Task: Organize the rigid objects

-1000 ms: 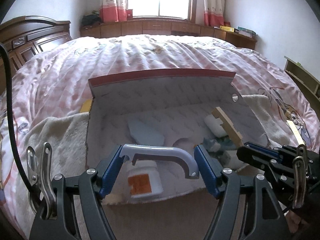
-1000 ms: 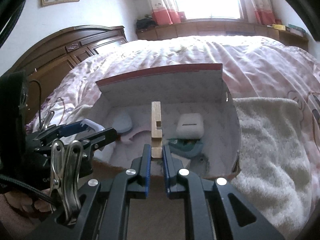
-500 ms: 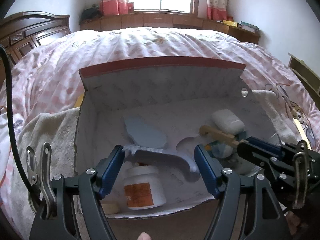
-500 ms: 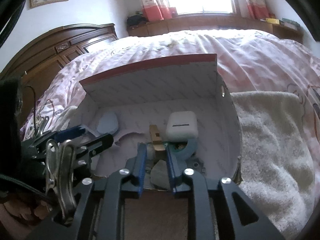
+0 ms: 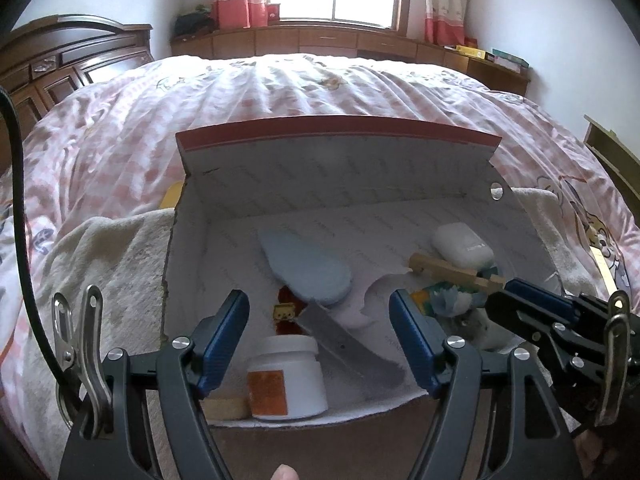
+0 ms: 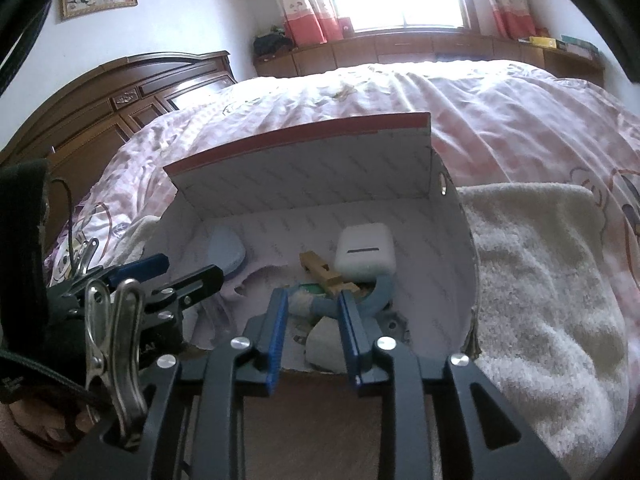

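Pink-checked quilt [image 5: 280,92] — white jar [image 5: 286,376], orange label.

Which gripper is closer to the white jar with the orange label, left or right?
Left. The left gripper hangs open right above the white jar; the right gripper is over the box's other side.
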A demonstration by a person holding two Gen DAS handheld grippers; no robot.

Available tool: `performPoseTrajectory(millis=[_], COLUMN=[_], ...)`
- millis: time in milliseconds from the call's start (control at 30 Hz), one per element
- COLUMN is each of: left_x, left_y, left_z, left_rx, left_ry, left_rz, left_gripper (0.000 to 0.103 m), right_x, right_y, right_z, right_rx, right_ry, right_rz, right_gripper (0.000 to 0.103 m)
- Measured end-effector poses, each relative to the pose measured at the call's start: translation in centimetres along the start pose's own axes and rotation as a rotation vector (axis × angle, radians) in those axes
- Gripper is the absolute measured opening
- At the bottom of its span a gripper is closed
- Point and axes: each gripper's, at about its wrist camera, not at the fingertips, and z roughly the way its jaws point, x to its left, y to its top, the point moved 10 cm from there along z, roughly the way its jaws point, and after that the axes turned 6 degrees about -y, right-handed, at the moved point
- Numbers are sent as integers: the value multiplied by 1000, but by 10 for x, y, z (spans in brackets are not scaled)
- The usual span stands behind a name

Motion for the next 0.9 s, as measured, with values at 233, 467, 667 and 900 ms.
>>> performPoseTrajectory(millis=[233,467,667,900], left_x=[1,-2,-5,-10], left_y=[-4,-16,-31,-46], left_z=[-15,-33,-45,-57], left_rx=[-4,-1,11,17], left_ry=[8,20,19,18], left_rz=[-9,-2,-13,-20], left_gripper=[74,74,74,74], right_x=[4,11,14,15], right_y=[-5,-15,-25,-45], right_z=[-10,-26,-39,-48], right_rx=[-3,-13,-19,1], right_ry=[-3,-11,-18,-28], right_rz=[-4,-15,-2,9], right_gripper=[29,38,45,50])
